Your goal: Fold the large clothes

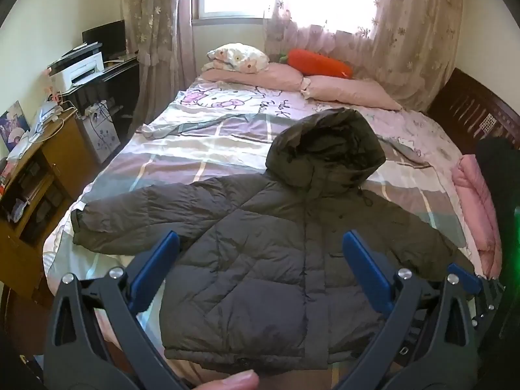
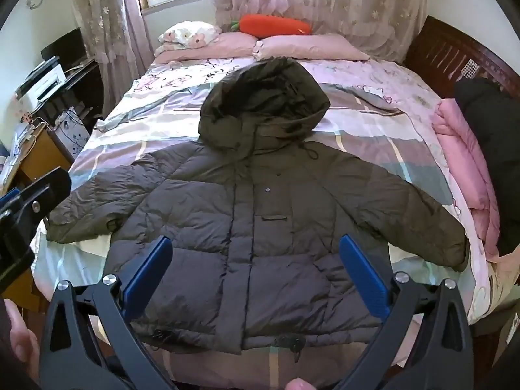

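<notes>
A dark olive hooded puffer jacket [image 1: 276, 260] [image 2: 260, 214] lies flat, front up, on the bed, sleeves spread to both sides and hood [image 2: 263, 104] pointing toward the pillows. My left gripper [image 1: 260, 247] hovers above the jacket's lower body, its blue pads wide apart with nothing between them. My right gripper [image 2: 255, 250] hangs over the jacket's hem area, open as well and empty. The left gripper's black frame [image 2: 29, 201] shows at the left edge of the right wrist view.
The bed [image 1: 201, 149] carries a pastel checked cartoon cover, pink pillows [image 1: 351, 92] and an orange carrot plush [image 1: 318, 63]. A folded pink garment [image 2: 464, 169] and a black one [image 2: 490, 149] lie at the right edge. Desks with a printer [image 1: 81, 71] stand left.
</notes>
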The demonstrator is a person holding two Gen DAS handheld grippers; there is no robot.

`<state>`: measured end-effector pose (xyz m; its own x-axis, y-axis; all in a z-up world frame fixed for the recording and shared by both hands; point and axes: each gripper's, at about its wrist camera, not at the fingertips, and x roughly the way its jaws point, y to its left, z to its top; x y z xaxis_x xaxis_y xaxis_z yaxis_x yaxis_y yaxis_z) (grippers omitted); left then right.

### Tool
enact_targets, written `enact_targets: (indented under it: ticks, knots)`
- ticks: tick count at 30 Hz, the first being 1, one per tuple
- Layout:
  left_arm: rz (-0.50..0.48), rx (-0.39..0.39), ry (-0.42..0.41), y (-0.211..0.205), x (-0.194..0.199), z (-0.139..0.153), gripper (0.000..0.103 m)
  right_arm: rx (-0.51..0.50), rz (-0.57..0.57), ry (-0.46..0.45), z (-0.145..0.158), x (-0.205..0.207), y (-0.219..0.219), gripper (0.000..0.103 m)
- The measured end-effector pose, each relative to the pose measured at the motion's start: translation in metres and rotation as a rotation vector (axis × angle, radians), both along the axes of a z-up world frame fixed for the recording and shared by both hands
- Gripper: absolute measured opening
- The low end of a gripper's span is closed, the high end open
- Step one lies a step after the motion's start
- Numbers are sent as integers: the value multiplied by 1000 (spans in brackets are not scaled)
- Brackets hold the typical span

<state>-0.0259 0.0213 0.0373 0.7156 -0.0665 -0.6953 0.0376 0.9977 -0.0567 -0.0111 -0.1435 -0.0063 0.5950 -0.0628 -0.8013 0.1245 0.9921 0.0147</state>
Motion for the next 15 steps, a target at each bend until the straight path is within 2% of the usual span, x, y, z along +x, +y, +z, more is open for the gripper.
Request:
enact_targets:
  ticks: [3,15]
  knots:
    - [5,-3,-16,3,-5,5,101,-13,11,-6,-2,-21,9,102]
    - [-29,2,-27,1,-8,15,101,-13,19,-37,3,-35,9,102]
